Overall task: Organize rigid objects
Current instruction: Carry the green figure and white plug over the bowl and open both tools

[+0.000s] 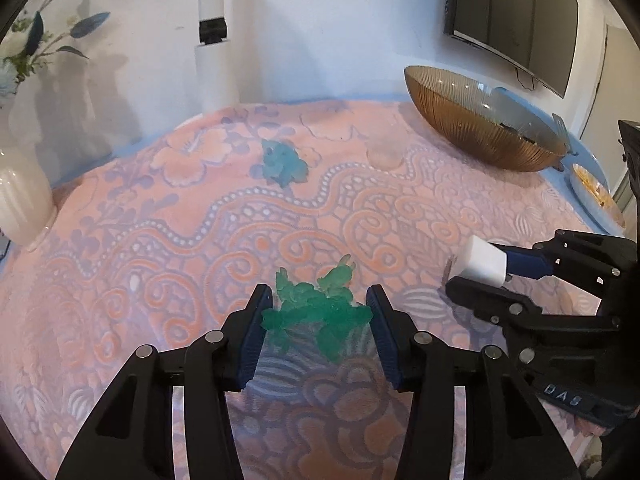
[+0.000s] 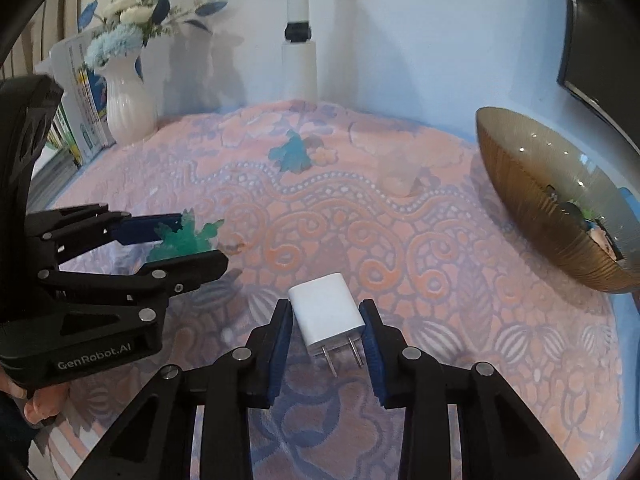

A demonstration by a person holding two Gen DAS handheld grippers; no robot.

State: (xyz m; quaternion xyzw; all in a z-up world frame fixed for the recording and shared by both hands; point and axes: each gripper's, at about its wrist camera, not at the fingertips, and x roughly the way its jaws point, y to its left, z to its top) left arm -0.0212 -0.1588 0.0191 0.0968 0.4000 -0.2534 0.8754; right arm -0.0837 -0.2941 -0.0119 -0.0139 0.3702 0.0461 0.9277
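A green toy figure [image 1: 316,312] is clamped between the jaws of the left gripper [image 1: 318,312], near the bench's front edge. A white charger plug [image 2: 326,312] is gripped by the right gripper [image 2: 324,320], prongs toward the camera. A blue toy figure [image 1: 282,162] lies toward the far edge of the patterned cloth [image 1: 160,240]. An amber glass bowl [image 1: 460,120] sits at the far right corner.

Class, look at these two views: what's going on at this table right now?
A person is working two handheld grippers over a patterned cloth. The left gripper has a green toy figure between its fingers; the right gripper closes on a white charger plug. A blue toy figure lies farther back, and a brown bowl sits at the right.
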